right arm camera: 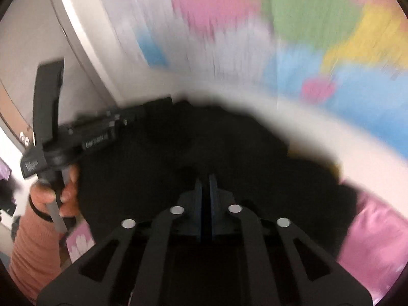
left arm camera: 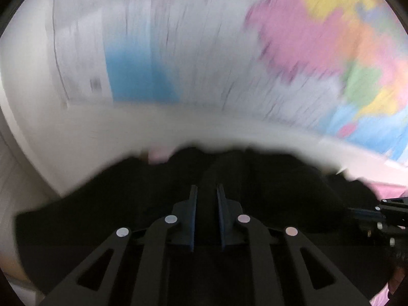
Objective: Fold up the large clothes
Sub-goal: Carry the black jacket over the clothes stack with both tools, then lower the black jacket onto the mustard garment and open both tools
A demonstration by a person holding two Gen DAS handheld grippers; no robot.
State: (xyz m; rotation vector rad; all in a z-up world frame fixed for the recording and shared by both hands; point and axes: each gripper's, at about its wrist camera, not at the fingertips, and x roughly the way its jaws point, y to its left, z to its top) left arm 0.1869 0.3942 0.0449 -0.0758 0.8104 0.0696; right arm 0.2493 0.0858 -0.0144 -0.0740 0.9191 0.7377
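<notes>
A black garment fills the lower half of the left wrist view, bunched in folds. My left gripper has its jaws nearly together with a ridge of the black cloth pinched between them. In the right wrist view the same black garment hangs in a heap, and my right gripper is shut on a fold of it, its pads almost touching. The left gripper's black body shows at the left there, held by a hand in a salmon sleeve, its tip buried in the cloth.
A large coloured map hangs on the white wall straight ahead, blurred by motion. A pink bed cover lies under the garment at the lower right. A white door frame stands at the left.
</notes>
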